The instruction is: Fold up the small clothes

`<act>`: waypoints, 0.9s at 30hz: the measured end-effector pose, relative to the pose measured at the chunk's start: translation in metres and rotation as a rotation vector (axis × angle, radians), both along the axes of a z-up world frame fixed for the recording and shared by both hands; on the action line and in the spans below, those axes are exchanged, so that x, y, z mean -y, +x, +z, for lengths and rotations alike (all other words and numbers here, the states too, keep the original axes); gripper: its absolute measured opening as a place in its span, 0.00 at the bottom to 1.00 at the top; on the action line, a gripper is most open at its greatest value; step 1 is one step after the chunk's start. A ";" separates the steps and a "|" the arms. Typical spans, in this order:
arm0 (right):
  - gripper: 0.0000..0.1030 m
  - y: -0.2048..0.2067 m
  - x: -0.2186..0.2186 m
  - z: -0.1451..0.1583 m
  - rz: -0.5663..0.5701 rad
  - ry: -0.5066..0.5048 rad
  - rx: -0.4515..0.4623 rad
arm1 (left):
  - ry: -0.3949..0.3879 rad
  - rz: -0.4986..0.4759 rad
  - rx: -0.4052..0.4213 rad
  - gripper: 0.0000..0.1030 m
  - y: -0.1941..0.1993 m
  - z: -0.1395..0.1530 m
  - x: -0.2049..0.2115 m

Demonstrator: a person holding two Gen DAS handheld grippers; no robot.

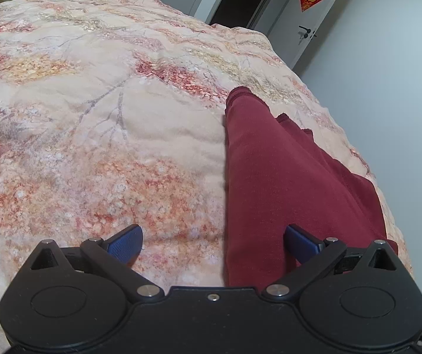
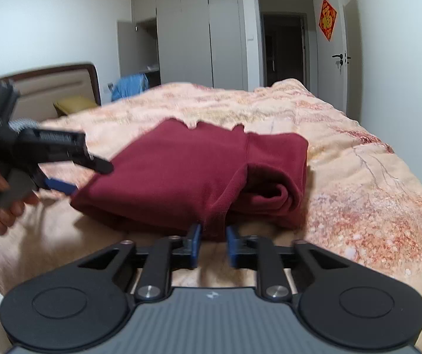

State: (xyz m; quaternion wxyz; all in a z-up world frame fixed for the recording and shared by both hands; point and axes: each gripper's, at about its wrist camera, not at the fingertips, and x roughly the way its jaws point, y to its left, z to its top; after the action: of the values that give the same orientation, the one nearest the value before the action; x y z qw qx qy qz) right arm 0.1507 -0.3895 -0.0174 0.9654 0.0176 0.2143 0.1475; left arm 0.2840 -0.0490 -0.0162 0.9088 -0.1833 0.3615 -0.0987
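Observation:
A dark red garment point(image 2: 187, 174) lies folded in layers on the floral bedspread point(image 2: 358, 177). In the left wrist view the garment point(image 1: 284, 177) runs away from me on the right side. My left gripper point(image 1: 214, 242) is open, its right finger over the near edge of the cloth and its left finger over the bedspread point(image 1: 93, 118). It also shows in the right wrist view point(image 2: 63, 177), at the garment's left edge. My right gripper point(image 2: 213, 246) is nearly shut on the near hanging fold of the garment.
A headboard point(image 2: 49, 82) and a yellow pillow point(image 2: 72, 103) are at the far left. Blue clothing point(image 2: 130, 85) hangs by the grey wardrobes point(image 2: 196, 29). A dark doorway point(image 2: 284, 38) and a white door with a red decoration point(image 2: 327, 19) are at the right.

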 end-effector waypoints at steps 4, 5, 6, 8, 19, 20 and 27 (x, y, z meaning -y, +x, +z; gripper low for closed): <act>0.64 -0.007 0.015 0.007 -0.030 0.041 0.062 | 0.000 -0.008 0.017 0.99 -0.001 0.004 0.003; 0.73 -0.007 0.018 0.008 -0.045 0.050 0.073 | 0.005 -0.011 0.023 0.99 0.000 0.005 0.005; 0.81 -0.006 0.020 0.009 -0.059 0.059 0.083 | 0.012 -0.015 0.029 0.99 0.000 0.007 0.007; 0.92 0.000 0.025 0.010 -0.098 0.076 0.093 | 0.038 -0.025 0.040 0.99 0.001 0.011 0.011; 1.00 0.086 0.068 0.010 -0.197 0.222 -0.015 | 0.100 -0.071 0.062 0.99 0.019 0.022 0.022; 1.00 0.095 0.070 0.008 -0.200 0.236 -0.032 | 0.102 -0.073 0.061 0.99 0.022 0.022 0.023; 0.99 0.127 0.082 -0.020 -0.183 0.406 -0.076 | 0.069 -0.074 0.043 0.99 0.040 0.010 0.018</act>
State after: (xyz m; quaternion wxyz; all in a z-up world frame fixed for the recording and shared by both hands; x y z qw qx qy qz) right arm 0.2775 -0.4713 -0.0378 0.9427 0.2362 0.2138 0.0988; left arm 0.3242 -0.0675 -0.0062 0.9179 -0.1361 0.3516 -0.1239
